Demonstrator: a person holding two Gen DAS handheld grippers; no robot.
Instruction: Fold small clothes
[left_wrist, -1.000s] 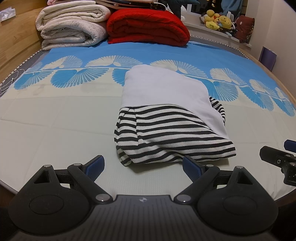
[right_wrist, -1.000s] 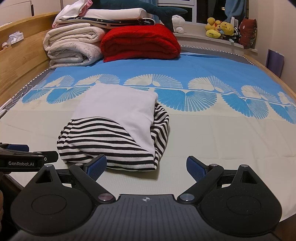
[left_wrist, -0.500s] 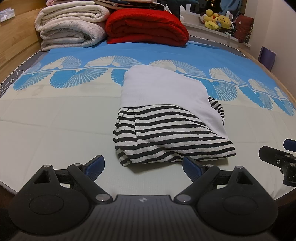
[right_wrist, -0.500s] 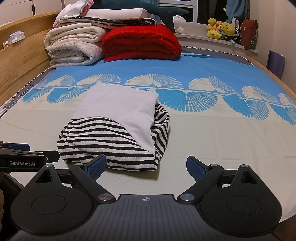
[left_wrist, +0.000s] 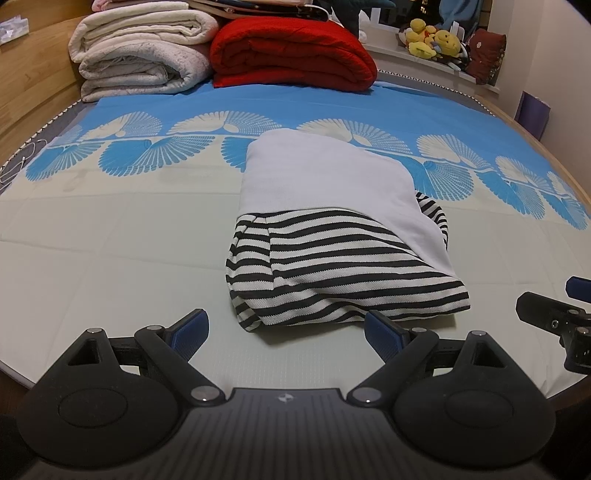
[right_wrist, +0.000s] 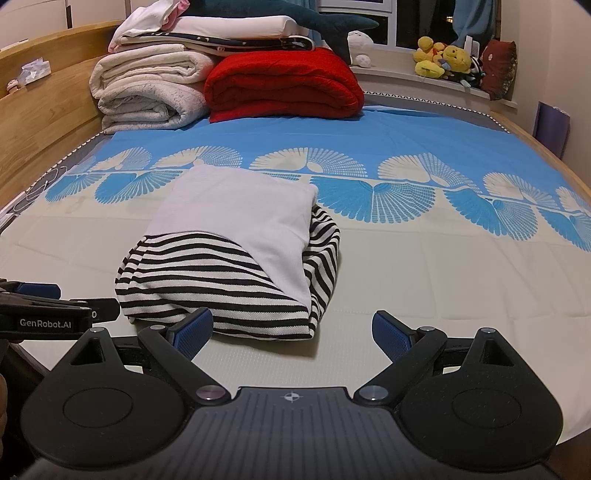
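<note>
Minimal change over the last second. In the left wrist view the folded garment (left_wrist: 332, 240) sits marginally lower and further left in frame than before. In the right wrist view the garment (right_wrist: 236, 258) and the left gripper (right_wrist: 55, 314) sit slightly further right.

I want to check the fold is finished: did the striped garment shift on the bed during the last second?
No. In both wrist views the striped garment keeps the same place against the blue fan pattern of the bedsheet; both open grippers hover just short of it.
</note>
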